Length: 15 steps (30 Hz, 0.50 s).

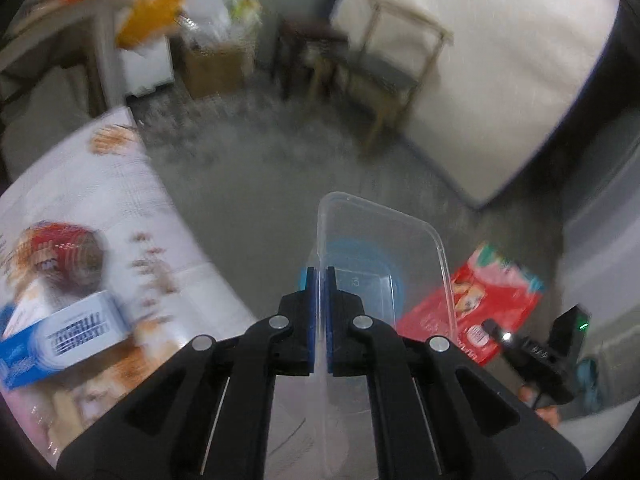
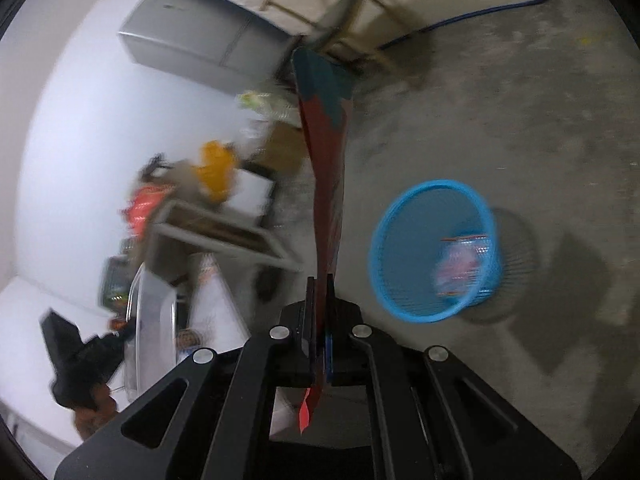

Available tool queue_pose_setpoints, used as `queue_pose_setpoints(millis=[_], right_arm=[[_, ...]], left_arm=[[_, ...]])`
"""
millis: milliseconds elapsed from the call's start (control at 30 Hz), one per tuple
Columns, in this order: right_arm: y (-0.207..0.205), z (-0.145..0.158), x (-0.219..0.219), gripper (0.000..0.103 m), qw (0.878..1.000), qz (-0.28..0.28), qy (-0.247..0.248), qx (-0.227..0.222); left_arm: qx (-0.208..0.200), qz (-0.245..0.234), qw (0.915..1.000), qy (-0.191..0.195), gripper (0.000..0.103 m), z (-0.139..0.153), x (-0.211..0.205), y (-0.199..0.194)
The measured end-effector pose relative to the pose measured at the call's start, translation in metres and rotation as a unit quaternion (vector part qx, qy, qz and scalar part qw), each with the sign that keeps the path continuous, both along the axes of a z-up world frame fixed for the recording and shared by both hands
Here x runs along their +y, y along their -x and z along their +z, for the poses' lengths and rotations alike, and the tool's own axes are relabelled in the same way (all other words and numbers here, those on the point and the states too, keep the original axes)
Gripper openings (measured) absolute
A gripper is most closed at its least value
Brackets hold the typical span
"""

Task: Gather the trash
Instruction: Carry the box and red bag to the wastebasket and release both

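Carrying leg: my left claw (image 1: 320, 276) is clamped on the rim of a clear plastic tub (image 1: 380, 248), my right claw (image 2: 319, 284) is pinched on a red snack wrapper (image 2: 326, 152), both off the desk (image 1: 120, 200); next I must centre each over the blue basket (image 2: 434, 252) on the floor, then release.

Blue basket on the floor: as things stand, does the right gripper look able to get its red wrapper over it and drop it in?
Probably yes. The right gripper is shut on the red wrapper, and the blue basket stands open-mouthed on bare floor just right of it. Nothing lies between them.
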State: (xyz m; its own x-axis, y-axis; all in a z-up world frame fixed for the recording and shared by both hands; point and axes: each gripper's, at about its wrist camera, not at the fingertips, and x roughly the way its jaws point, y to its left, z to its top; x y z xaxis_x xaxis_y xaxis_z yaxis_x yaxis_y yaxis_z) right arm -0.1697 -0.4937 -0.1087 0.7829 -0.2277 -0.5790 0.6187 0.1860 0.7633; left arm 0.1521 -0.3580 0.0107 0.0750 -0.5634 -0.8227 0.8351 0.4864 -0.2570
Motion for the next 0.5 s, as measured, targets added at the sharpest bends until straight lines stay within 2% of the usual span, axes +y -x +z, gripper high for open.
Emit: queue_pose_setpoints(millis=[133, 233, 333, 367, 400, 433, 467, 500], right_arm=[[-0.013, -0.037, -0.022, 0.003, 0.999, 0.001, -0.029, 0.040], [-0.031, -0.065, -0.042, 0.003, 0.997, 0.008, -0.052, 0.064], [-0.047, -0.074, -0.058, 0.006, 0.995, 0.011, -0.051, 0.083], [-0.054, -0.081, -0.066, 0.006, 0.994, 0.013, -0.051, 0.091], [-0.062, -0.092, -0.073, 0.010, 0.992, 0.018, -0.051, 0.113], [-0.067, -0.104, -0.080, 0.026, 0.989, 0.020, -0.056, 0.137], [-0.072, -0.117, -0.085, 0.035, 0.983, 0.017, -0.066, 0.169], [-0.071, -0.122, -0.088, 0.040, 0.981, 0.012, -0.071, 0.180]], left_arm=[[0.032, -0.027, 0.9970, -0.065, 0.003, -0.064, -0.061, 0.014], [0.033, -0.031, 0.9958, -0.080, 0.004, -0.091, -0.091, 0.020], [0.045, -0.029, 0.9954, -0.079, 0.004, -0.107, -0.116, 0.021], [0.042, -0.031, 0.9953, -0.081, 0.008, -0.111, -0.127, 0.022], [0.038, -0.035, 0.9948, -0.087, 0.022, -0.118, -0.137, 0.023], [0.034, -0.035, 0.9942, -0.096, 0.047, -0.123, -0.143, 0.025], [0.027, -0.030, 0.9938, -0.104, 0.054, -0.128, -0.148, 0.025], [0.023, -0.026, 0.9938, -0.106, 0.056, -0.131, -0.151, 0.025]])
